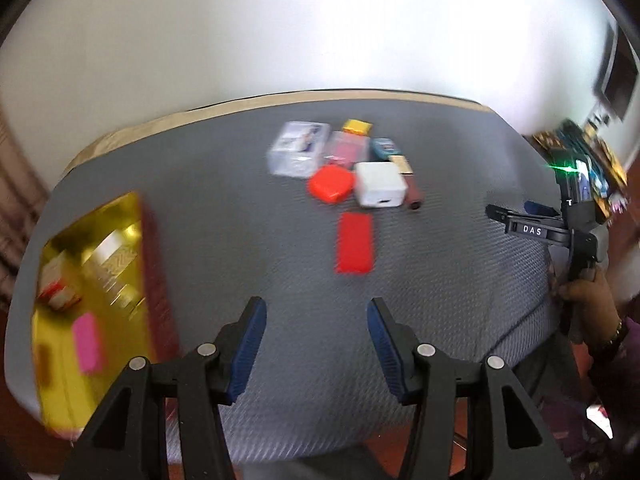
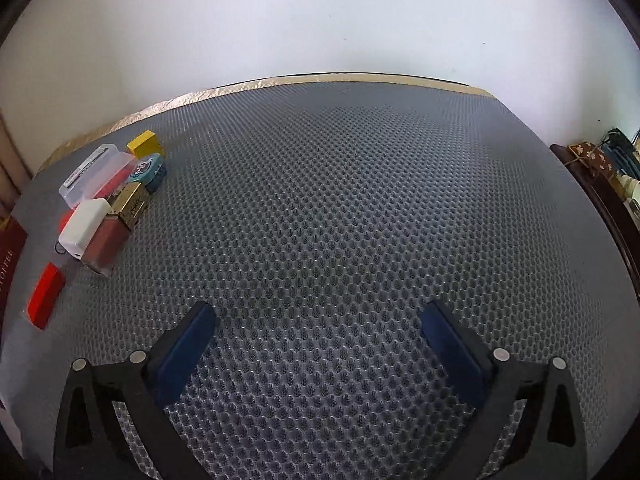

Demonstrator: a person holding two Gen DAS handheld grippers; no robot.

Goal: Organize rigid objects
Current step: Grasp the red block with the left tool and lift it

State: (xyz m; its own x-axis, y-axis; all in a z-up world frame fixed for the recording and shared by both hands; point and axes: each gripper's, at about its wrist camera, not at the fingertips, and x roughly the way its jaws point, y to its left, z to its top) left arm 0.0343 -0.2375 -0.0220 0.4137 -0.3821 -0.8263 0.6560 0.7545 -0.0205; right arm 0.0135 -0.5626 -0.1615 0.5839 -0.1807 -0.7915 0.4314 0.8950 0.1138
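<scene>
Your left gripper hangs over the grey mat with its blue-padded fingers partly apart and nothing between them; they touch no object, only bare mat shows in the gap. Your right gripper has its fingers spread wide, also empty, above an open stretch of the same honeycomb mat. From the left wrist view you can see that right gripper at the right edge of the bench, held in your hand.

Just to the left of the left gripper sits the gold tray with a dark red outer wall; a pink block lies inside it, along with a few blurred items you cannot make out.

Ahead of the left fingers, a flat red rectangular box lies alone on the mat. Just beyond it is the cluster still to be sorted: a round red case, a white box touching it, and a maroon tube beside the white box. Farther back are a clear plastic case, a pinkish clear box, a teal item and a yellow block.

In the right wrist view this cluster sits far left, well apart from the right fingers.
</scene>
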